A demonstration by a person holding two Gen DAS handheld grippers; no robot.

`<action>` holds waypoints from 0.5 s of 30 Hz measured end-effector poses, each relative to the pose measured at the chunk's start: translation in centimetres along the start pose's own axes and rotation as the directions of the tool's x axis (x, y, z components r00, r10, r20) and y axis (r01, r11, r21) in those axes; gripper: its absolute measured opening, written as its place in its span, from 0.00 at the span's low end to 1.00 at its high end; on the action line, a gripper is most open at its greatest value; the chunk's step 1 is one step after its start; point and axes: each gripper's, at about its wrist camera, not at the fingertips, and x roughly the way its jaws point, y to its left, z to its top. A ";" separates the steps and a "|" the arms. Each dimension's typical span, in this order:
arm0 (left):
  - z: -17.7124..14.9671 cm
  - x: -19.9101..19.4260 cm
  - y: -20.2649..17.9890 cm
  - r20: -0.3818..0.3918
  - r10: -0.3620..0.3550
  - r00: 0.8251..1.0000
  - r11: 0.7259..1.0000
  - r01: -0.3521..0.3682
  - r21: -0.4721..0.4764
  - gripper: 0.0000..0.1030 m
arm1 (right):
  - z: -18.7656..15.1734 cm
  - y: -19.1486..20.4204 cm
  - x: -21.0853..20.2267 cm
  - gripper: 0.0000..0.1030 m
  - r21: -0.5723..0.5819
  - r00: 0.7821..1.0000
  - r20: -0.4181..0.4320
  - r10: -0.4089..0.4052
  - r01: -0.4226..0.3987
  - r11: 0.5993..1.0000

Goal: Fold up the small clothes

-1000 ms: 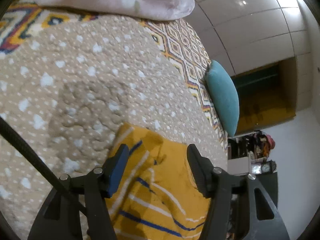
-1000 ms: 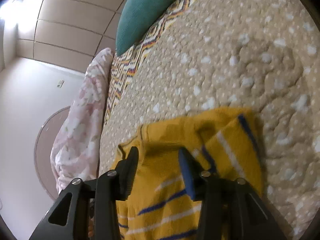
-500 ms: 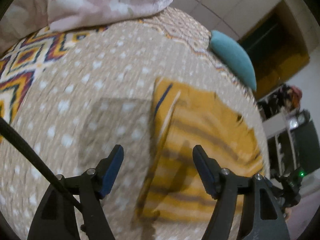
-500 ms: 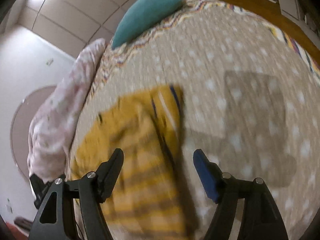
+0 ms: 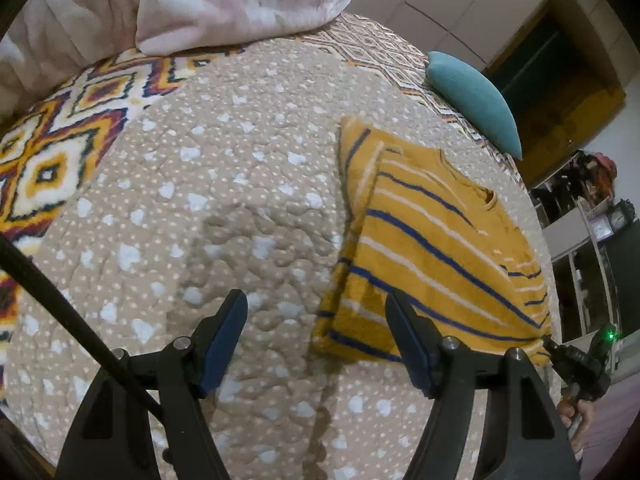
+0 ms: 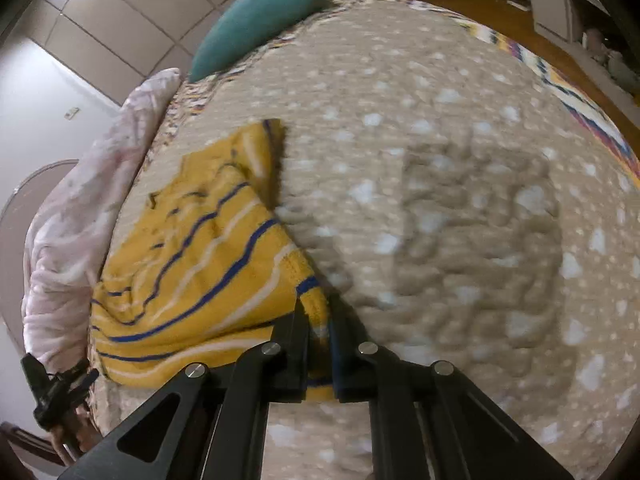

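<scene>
Yellow striped shirt hem pinched, right claw

Yellow striped shirt: near corner hidden between the right gripper jaws; surface motion-blurred in the right wrist view.
Shelf clutter: too small to identify.
Pink blanket: cut off by the frame's top edge.

The left gripper is built of matte black angular arms set with round silver screw heads, and its fingers are faced with dark blue pads; a black cable is seen along its left side. The right gripper is made the same way, in black with silver screws.
</scene>
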 end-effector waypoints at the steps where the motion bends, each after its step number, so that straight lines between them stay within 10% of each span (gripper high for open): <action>1: -0.1 -0.1 0.0 -0.002 -0.002 1.000 1.000 0.002 -0.004 0.68 | -0.4 -0.2 0.0 0.11 0.012 1.000 -0.006 0.020 -0.020 1.000; 15: -1.7 3.4 -1.0 -0.015 0.025 1.000 0.999 -0.025 0.027 0.68 | -3.2 2.0 -6.7 0.27 -0.072 0.991 0.130 -0.022 0.032 0.997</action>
